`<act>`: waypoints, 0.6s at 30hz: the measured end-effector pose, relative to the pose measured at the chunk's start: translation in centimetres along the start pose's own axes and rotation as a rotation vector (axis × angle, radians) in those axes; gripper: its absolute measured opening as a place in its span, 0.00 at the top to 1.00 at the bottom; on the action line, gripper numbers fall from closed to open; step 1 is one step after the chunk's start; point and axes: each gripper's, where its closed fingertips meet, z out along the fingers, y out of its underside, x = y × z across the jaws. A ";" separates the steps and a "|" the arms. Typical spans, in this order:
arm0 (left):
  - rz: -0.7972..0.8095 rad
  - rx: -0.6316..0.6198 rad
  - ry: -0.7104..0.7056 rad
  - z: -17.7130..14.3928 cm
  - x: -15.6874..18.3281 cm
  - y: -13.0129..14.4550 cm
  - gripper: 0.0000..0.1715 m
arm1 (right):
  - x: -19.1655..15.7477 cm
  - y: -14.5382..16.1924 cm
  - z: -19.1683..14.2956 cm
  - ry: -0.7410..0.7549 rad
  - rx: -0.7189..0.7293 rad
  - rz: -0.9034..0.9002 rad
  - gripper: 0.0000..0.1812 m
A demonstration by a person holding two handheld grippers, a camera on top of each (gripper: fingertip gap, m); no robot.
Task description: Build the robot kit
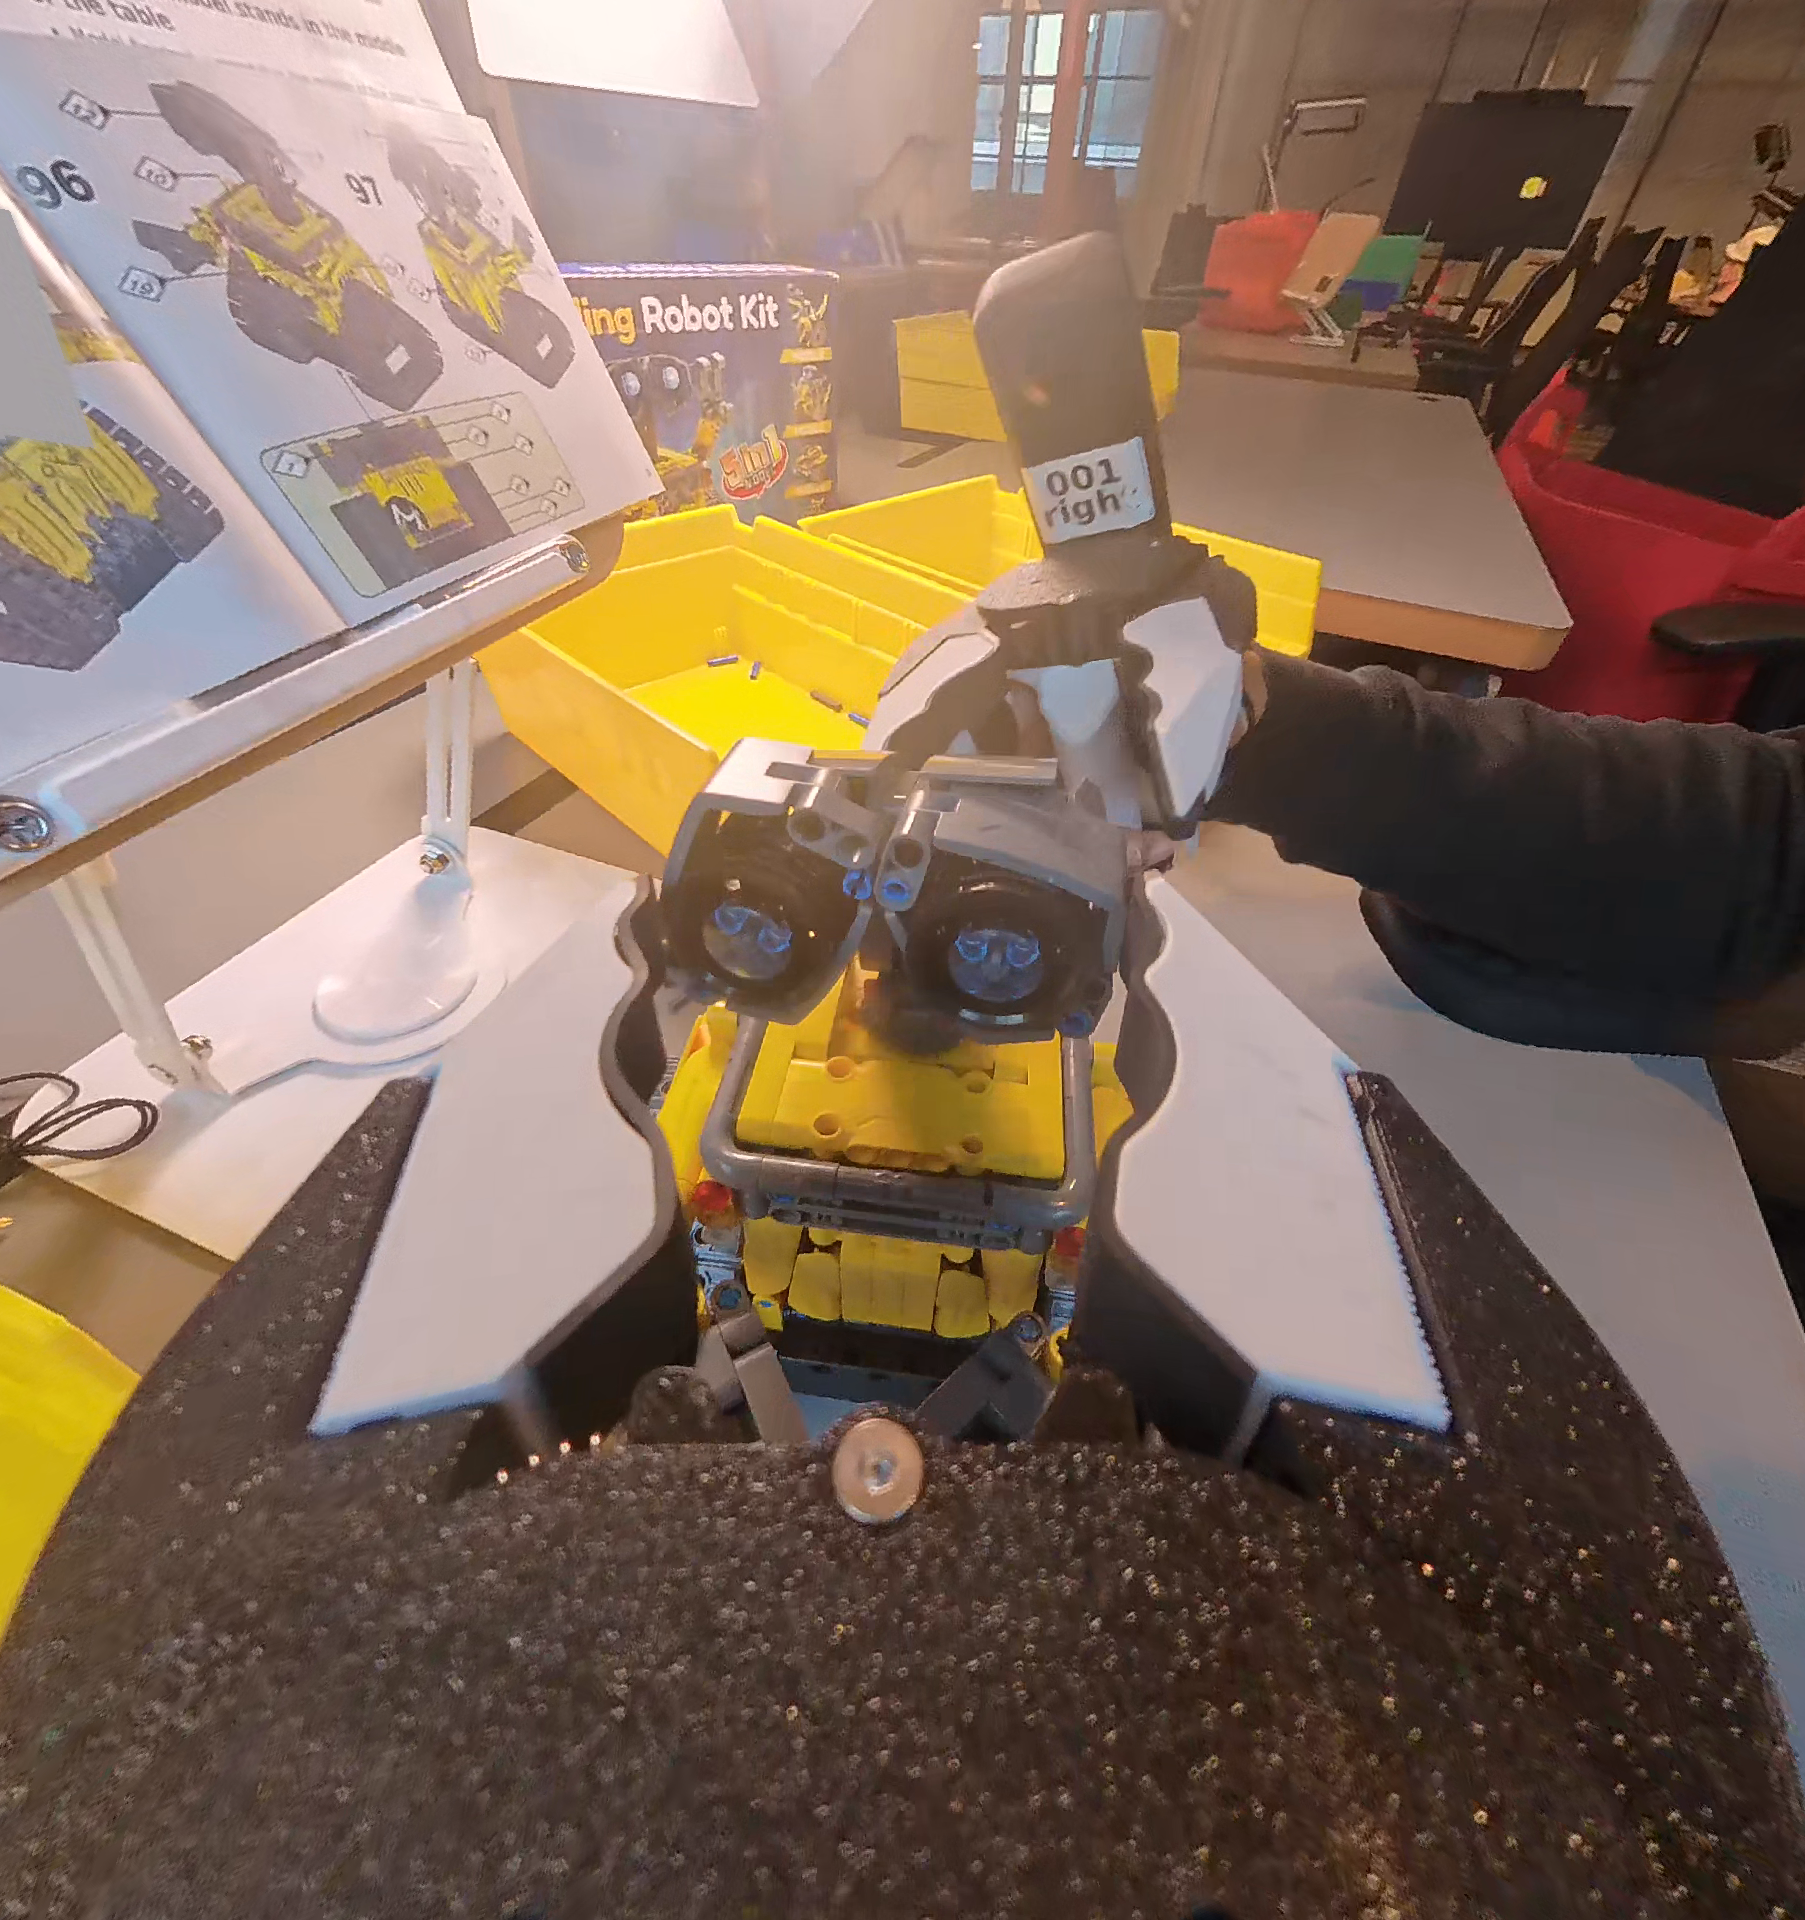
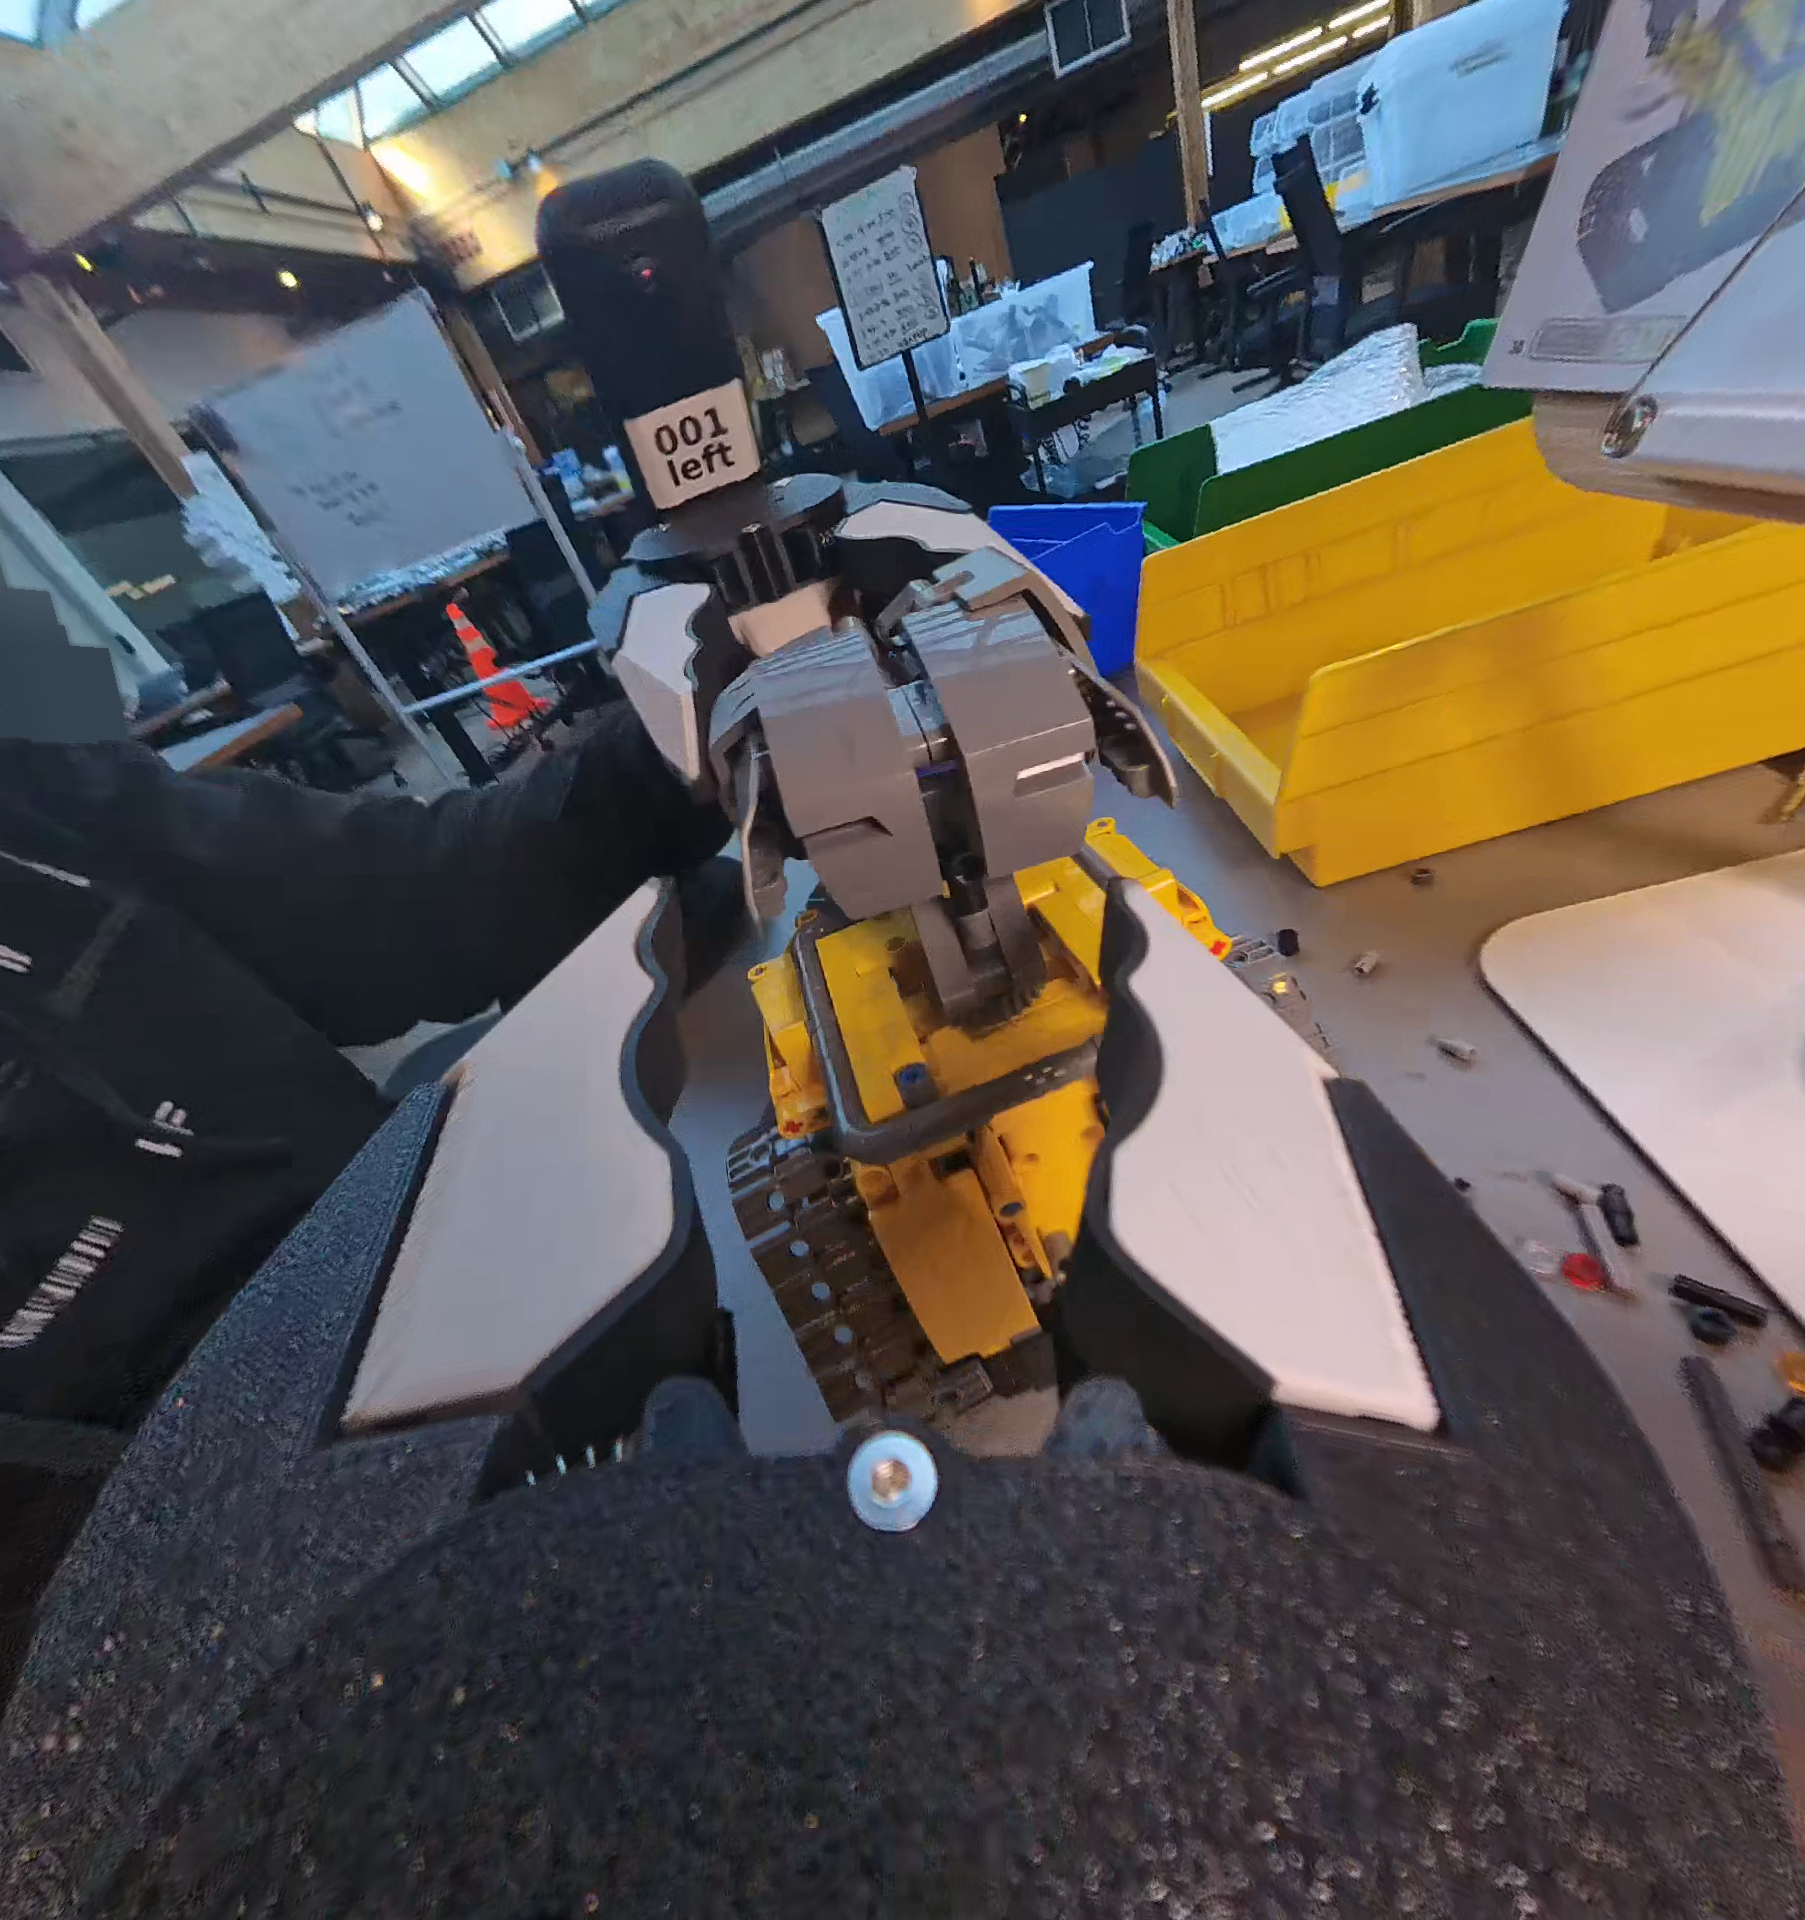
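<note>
A yellow brick-built robot model (image 1: 908,1112) with a grey two-lens head (image 1: 991,956) stands on the grey table. My left gripper (image 1: 893,904) faces its front. Its white fingers (image 1: 524,1195) press against both sides of the body, with the tips beside the head. My right gripper (image 2: 890,904) faces the model's back (image 2: 939,1091) and straddles the yellow body. Its right finger is against the body and a narrow gap shows at its left finger (image 2: 565,1143). Each view shows the other gripper beyond the head: the right one (image 1: 1043,748) and the left one (image 2: 877,727).
An open instruction booklet (image 1: 254,364) rests on a white stand at the left. Yellow bins (image 1: 669,665) (image 2: 1449,675) and a kit box (image 1: 732,343) stand behind the model. Loose small parts (image 2: 1604,1247) lie beside the stand base (image 2: 1708,1018). Dark sleeves (image 1: 1500,831) (image 2: 358,883) reach in. Spacing between my two grippers at the tips: around 5 centimetres.
</note>
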 end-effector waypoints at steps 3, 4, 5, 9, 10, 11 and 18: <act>0.001 0.000 0.006 0.1 -0.1 0.0 0.49 | 0.7 1.3 -1.7 0.120 -0.142 -0.196 0.51; 0.001 -0.001 0.008 0.1 -0.1 0.0 0.49 | 1.3 2.2 -2.2 0.177 -0.214 -0.274 0.50; 0.001 -0.002 0.008 0.1 -0.2 0.0 0.49 | 1.7 3.1 -2.4 0.214 -0.275 -0.329 0.48; 0.002 -0.008 -0.007 0.4 -0.4 -0.1 0.49 | 2.9 5.5 -1.1 0.281 -0.428 -0.441 0.58; -0.003 -0.008 -0.016 0.5 -0.4 -0.1 0.49 | 2.9 5.6 -0.7 0.286 -0.433 -0.470 0.63; -0.011 -0.008 -0.023 0.5 -0.5 -0.2 0.49 | 3.0 5.6 -0.6 0.288 -0.435 -0.480 0.63; -0.070 -0.024 -0.078 0.3 -1.6 -0.3 0.49 | 2.3 5.4 -0.7 0.265 -0.428 -0.405 0.79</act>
